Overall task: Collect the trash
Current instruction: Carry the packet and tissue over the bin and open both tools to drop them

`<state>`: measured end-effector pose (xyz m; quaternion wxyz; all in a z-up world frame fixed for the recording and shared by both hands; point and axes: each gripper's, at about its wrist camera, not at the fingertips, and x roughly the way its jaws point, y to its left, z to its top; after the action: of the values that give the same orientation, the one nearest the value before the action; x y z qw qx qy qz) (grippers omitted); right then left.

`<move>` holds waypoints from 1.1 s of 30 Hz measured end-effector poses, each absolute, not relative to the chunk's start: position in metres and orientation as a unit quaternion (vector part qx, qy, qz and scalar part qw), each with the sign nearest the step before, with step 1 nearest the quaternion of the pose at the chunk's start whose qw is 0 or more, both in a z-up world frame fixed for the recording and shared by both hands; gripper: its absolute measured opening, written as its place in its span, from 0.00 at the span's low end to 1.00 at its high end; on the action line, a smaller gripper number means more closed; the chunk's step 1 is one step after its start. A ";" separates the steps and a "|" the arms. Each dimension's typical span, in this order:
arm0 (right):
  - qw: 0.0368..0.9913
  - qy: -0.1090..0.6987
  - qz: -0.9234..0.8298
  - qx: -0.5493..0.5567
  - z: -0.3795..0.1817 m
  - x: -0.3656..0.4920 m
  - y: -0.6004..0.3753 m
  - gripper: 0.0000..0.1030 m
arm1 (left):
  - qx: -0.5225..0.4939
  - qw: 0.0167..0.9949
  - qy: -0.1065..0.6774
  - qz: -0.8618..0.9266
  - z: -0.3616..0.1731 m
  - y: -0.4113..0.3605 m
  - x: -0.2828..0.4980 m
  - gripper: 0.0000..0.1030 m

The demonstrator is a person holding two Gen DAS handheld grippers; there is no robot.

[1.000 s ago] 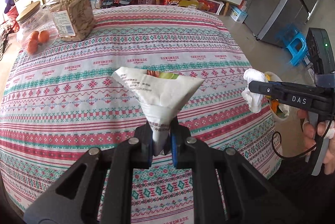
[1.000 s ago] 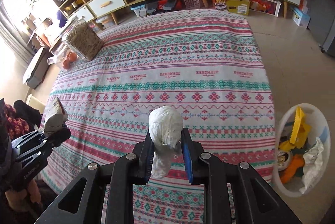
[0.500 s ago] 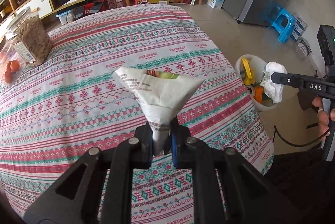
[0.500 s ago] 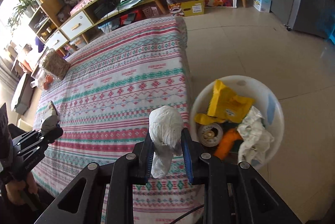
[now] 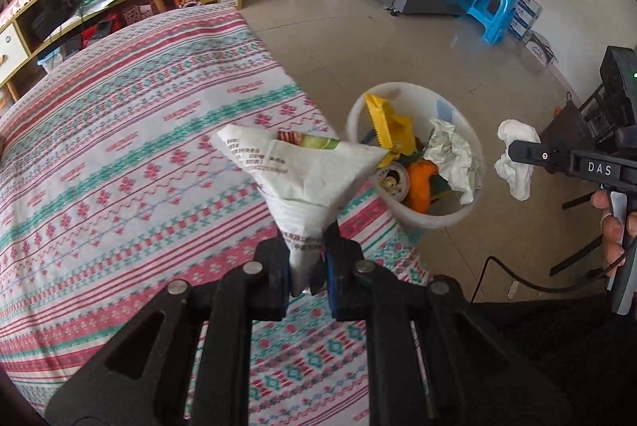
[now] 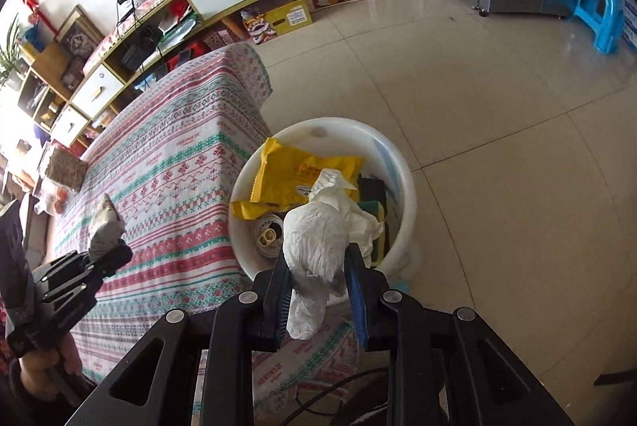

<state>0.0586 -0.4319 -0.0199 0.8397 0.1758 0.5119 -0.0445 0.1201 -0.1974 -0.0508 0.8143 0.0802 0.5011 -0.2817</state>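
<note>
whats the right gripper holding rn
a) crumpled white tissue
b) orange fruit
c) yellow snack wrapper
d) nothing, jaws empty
a: the right gripper is clamped on a crumpled white tissue, held in front of the white bin, where a yellow wrapper already lies.

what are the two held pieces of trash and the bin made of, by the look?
White wad in the right gripper: likely tissue or thin paper, matte, finely crinkled. Printed packet in the left gripper: probably plastic film, smooth with sharp folds and printed text; coated paper is possible. Bin: white moulded plastic, slightly glossy smooth rim.
</note>
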 end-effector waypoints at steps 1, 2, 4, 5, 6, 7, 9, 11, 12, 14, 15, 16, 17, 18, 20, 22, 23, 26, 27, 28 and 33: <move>0.840 0.511 -0.046 0.178 -0.019 0.057 -0.435 0.26 | 0.081 0.810 0.503 -0.290 -0.053 -0.208 0.120 0.16; 0.840 0.510 -0.048 0.180 -0.019 0.056 -0.438 0.26 | 0.081 0.807 0.504 -0.298 -0.056 -0.218 0.121 0.16; 0.839 0.511 -0.054 0.181 -0.019 0.053 -0.444 0.26 | 0.085 0.801 0.506 -0.309 -0.060 -0.236 0.122 0.16; 0.839 0.511 -0.056 0.180 -0.018 0.052 -0.445 0.26 | 0.088 0.800 0.505 -0.312 -0.062 -0.245 0.123 0.16; 0.839 0.510 -0.058 0.181 -0.017 0.050 -0.447 0.26 | 0.091 0.799 0.503 -0.317 -0.064 -0.253 0.124 0.16; 0.839 0.509 -0.058 0.183 -0.017 0.050 -0.449 0.26 | 0.096 0.798 0.500 -0.322 -0.064 -0.260 0.123 0.16; 0.839 0.508 -0.057 0.188 -0.017 0.048 -0.454 0.26 | 0.107 0.797 0.496 -0.328 -0.067 -0.273 0.124 0.16; 0.837 0.509 -0.059 0.192 -0.018 0.048 -0.458 0.26 | 0.114 0.796 0.493 -0.332 -0.070 -0.282 0.126 0.17; 0.836 0.509 -0.059 0.194 -0.019 0.048 -0.459 0.26 | 0.117 0.796 0.491 -0.335 -0.071 -0.286 0.126 0.17; 0.835 0.511 -0.061 0.194 -0.020 0.046 -0.463 0.26 | 0.125 0.796 0.485 -0.340 -0.073 -0.290 0.126 0.17; 0.836 0.510 -0.062 0.194 -0.019 0.045 -0.464 0.26 | 0.131 0.797 0.481 -0.341 -0.073 -0.292 0.126 0.18; 0.836 0.510 -0.063 0.194 -0.020 0.045 -0.465 0.26 | 0.135 0.798 0.478 -0.342 -0.074 -0.293 0.126 0.24; 0.836 0.509 -0.064 0.195 -0.019 0.044 -0.466 0.26 | 0.138 0.801 0.473 -0.339 -0.074 -0.293 0.126 0.34; 0.835 0.509 -0.065 0.197 -0.020 0.044 -0.468 0.26 | 0.138 0.803 0.471 -0.338 -0.074 -0.292 0.127 0.41; 0.834 0.509 -0.068 0.201 -0.020 0.043 -0.470 0.26 | 0.131 0.806 0.470 -0.334 -0.073 -0.289 0.127 0.57; 0.833 0.509 -0.071 0.204 -0.020 0.043 -0.472 0.27 | 0.125 0.807 0.471 -0.333 -0.071 -0.283 0.126 0.64; 0.833 0.509 -0.072 0.205 -0.020 0.043 -0.472 0.27 | 0.124 0.808 0.471 -0.331 -0.071 -0.281 0.128 0.70; 0.834 0.508 -0.074 0.204 -0.018 0.049 -0.468 0.27 | 0.121 0.811 0.468 -0.329 -0.068 -0.273 0.126 0.74; 0.834 0.508 -0.074 0.204 -0.017 0.051 -0.467 0.27 | 0.119 0.811 0.469 -0.329 -0.067 -0.269 0.125 0.74; 0.835 0.507 -0.073 0.204 -0.017 0.054 -0.464 0.27 | 0.116 0.811 0.471 -0.328 -0.065 -0.264 0.124 0.75; 0.838 0.505 -0.075 0.194 -0.015 0.072 -0.451 0.28 | 0.104 0.818 0.466 -0.322 -0.058 -0.239 0.116 0.79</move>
<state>0.0718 -0.4508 -0.0151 0.8377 0.1936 0.5051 -0.0754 0.1164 -0.2385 -0.0584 0.8177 0.1036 0.4661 -0.3215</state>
